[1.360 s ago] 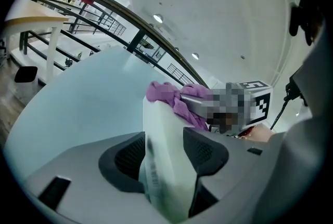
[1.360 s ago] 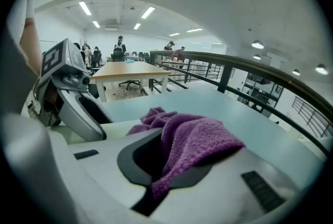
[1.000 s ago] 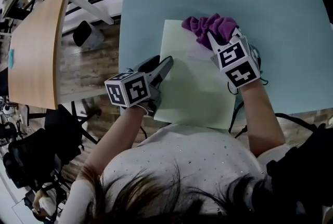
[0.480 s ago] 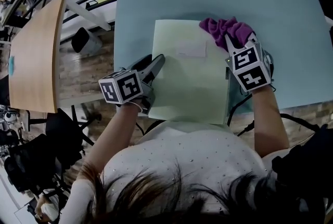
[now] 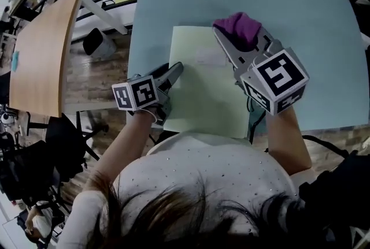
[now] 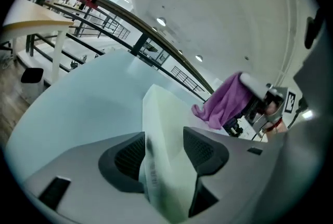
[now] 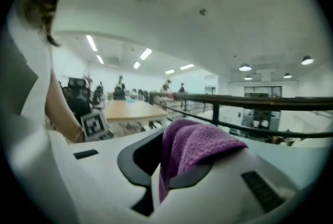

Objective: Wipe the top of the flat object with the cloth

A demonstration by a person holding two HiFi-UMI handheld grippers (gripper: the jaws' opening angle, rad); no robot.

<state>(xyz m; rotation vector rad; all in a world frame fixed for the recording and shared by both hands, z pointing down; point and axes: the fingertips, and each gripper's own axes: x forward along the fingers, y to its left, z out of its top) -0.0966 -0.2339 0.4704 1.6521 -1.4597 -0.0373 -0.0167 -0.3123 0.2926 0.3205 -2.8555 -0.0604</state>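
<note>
A pale blue surface [image 5: 312,22] is carrying a pale green flat object [image 5: 202,100] directly on its top. The flat object is lying toward the surface's 7 o'clock corner, its near side reaching the 6 o'clock edge, with blue top stretching away at 12 and 3 o'clock.

Left of centre, your left gripper [image 5: 175,71] clamps the sheet [image 5: 205,97] by its edge; at upper middle, your right gripper [image 5: 230,41] pinches the cloth [image 5: 237,23].

Right gripper [image 5: 239,35] holds cloth [image 5: 235,23] over sheet [image 5: 208,95]; left gripper [image 5: 175,70] grips sheet.
</note>
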